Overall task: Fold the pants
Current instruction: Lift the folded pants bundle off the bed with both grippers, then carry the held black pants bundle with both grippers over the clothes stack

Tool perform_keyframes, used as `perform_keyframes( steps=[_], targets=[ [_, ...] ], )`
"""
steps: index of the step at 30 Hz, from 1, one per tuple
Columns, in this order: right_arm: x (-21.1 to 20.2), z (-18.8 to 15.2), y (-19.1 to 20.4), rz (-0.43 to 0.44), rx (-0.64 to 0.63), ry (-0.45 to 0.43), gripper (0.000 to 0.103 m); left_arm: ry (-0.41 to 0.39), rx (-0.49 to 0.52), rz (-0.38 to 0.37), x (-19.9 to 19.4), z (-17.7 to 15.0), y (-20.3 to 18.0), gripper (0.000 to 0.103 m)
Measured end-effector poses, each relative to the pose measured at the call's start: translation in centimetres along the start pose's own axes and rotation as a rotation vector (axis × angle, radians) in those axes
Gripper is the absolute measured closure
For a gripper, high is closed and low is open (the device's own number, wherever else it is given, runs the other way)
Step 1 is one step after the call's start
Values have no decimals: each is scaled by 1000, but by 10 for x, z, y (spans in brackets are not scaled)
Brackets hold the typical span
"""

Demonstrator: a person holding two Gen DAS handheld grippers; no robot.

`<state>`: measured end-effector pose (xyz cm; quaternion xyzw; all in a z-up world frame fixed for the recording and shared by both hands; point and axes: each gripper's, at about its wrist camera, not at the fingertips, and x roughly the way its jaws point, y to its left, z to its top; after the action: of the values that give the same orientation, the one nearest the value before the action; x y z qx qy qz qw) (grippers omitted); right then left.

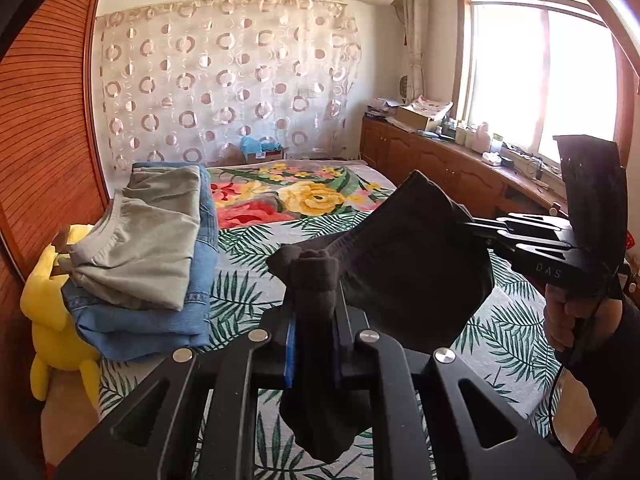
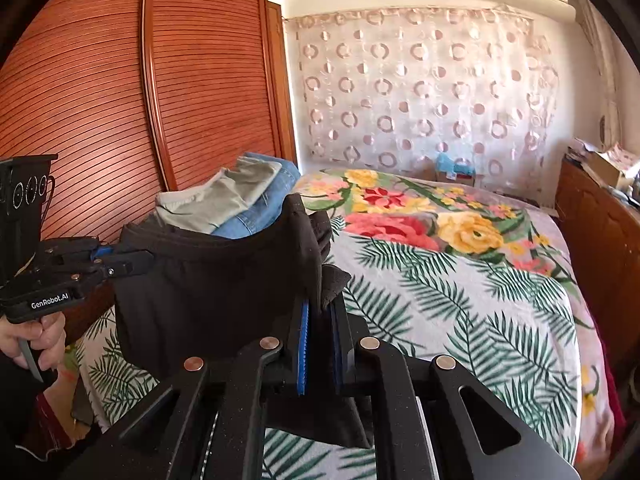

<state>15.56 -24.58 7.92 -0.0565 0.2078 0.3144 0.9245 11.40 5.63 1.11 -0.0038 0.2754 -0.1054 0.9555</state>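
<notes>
Both tools clamp the dark pants [image 1: 404,256], lifted above the bed [image 1: 512,344] at frame center: left tool [image 1: 312,280], right tool [image 2: 320,312]. Keep the 2 grips level and lower evenly.

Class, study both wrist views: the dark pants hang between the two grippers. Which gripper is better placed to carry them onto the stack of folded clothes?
Probably the left gripper. It holds the pants on the side nearest the folded stack; the right gripper grips the end farther away.
</notes>
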Motion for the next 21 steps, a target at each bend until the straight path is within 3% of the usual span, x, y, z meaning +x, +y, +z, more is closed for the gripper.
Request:
perform_keyframes(
  steps=[21],
  targets=[
    [89,66,-7,60,-116,-10,94,-38,-56,107,11,43,64,89]
  ],
)
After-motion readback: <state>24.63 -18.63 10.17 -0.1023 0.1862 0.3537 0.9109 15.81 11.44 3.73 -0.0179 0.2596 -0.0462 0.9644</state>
